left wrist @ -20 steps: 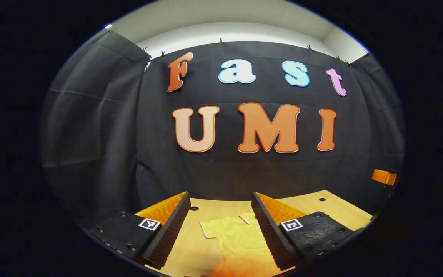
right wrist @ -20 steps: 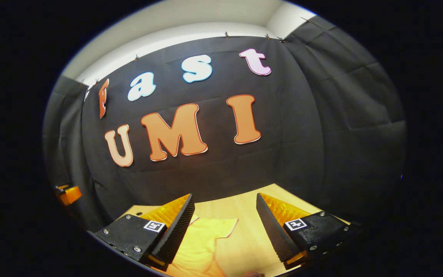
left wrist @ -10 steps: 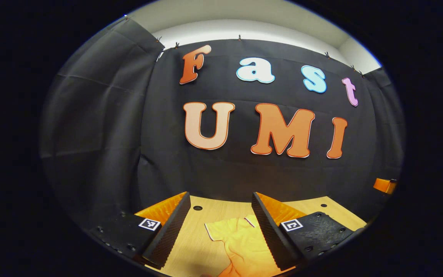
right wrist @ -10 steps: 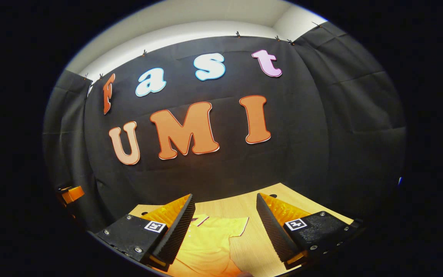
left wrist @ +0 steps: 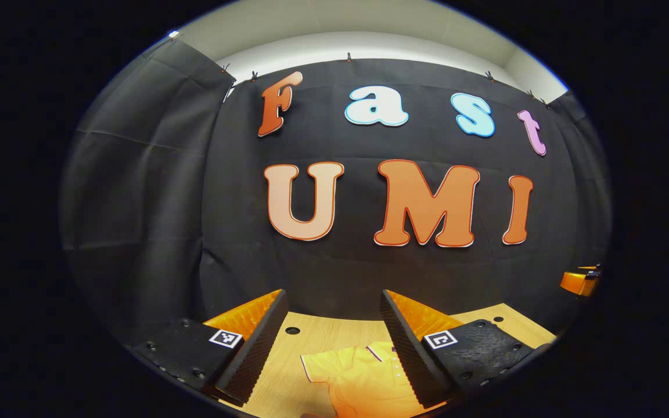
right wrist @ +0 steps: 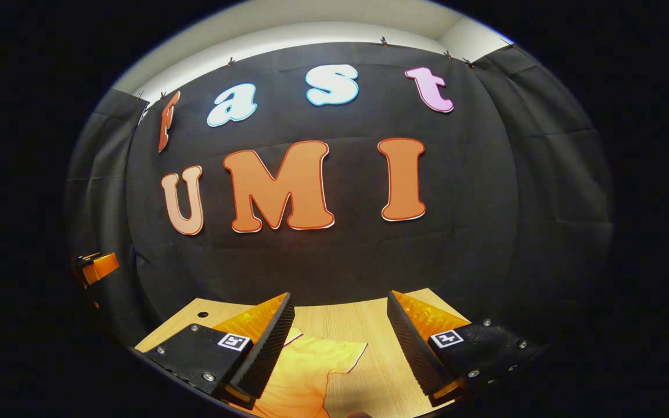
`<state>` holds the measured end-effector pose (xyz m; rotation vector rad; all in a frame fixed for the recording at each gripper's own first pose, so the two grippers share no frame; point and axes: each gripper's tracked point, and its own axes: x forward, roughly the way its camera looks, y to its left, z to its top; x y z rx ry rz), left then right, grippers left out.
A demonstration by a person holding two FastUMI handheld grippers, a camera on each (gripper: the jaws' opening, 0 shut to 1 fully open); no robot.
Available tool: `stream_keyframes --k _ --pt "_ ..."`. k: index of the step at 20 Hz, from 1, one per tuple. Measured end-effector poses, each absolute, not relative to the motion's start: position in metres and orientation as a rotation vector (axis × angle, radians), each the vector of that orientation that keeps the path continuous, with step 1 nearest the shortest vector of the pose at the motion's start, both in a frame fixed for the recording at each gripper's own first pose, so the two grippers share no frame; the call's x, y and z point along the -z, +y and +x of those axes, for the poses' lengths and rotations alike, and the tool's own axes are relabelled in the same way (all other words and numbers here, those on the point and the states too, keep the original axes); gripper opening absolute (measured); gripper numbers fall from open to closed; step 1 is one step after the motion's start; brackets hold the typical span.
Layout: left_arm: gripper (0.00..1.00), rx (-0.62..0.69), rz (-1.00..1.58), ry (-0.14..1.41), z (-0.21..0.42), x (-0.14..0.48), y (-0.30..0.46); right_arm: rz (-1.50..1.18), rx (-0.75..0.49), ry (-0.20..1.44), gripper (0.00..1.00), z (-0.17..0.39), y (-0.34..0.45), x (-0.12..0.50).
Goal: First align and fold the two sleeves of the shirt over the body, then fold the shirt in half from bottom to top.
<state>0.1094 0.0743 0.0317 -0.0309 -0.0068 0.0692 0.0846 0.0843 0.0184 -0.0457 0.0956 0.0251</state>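
Shirt flat on table, both tools spread above, sleeve edges free

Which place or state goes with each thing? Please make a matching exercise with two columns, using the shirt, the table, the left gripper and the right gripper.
Things:
1. shirt
2. table
3. left gripper
4. right gripper

Places or states:
A. light wood, with small round holes
B. open above the shirt's sleeve in the right gripper view
C. yellow, lying flat with sleeves spread
D. open above the collar side in the left gripper view

Pairs: 1-C, 2-A, 3-D, 4-B
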Motion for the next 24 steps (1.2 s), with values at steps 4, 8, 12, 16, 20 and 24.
stream_keyframes --k 4,8,12,16,20,24 --pt "0.98 -0.087 -0.014 0.022 0.125 -0.019 0.068 -0.017 -0.026 0.197 0.97 0.113 0.074 0.001" --pt "0.98 -0.088 -0.014 0.043 0.14 -0.015 0.069 -0.03 0.031 0.371 0.97 0.141 0.062 0.028" --pt "0.98 -0.053 0.0 0.069 0.16 -0.004 0.07 0.004 0.027 0.547 0.97 0.165 0.07 0.055" --pt "0.98 0.01 -0.027 0.1 0.168 0.008 0.064 -0.061 0.068 0.652 0.97 0.196 0.069 0.079" --pt "0.98 0.019 -0.023 0.12 0.181 0.018 0.078 -0.075 0.094 0.794 0.97 0.222 0.069 0.117" --pt "0.98 -0.002 -0.03 0.15 0.187 0.032 0.105 -0.087 0.125 0.949 0.98 0.24 0.061 0.168"
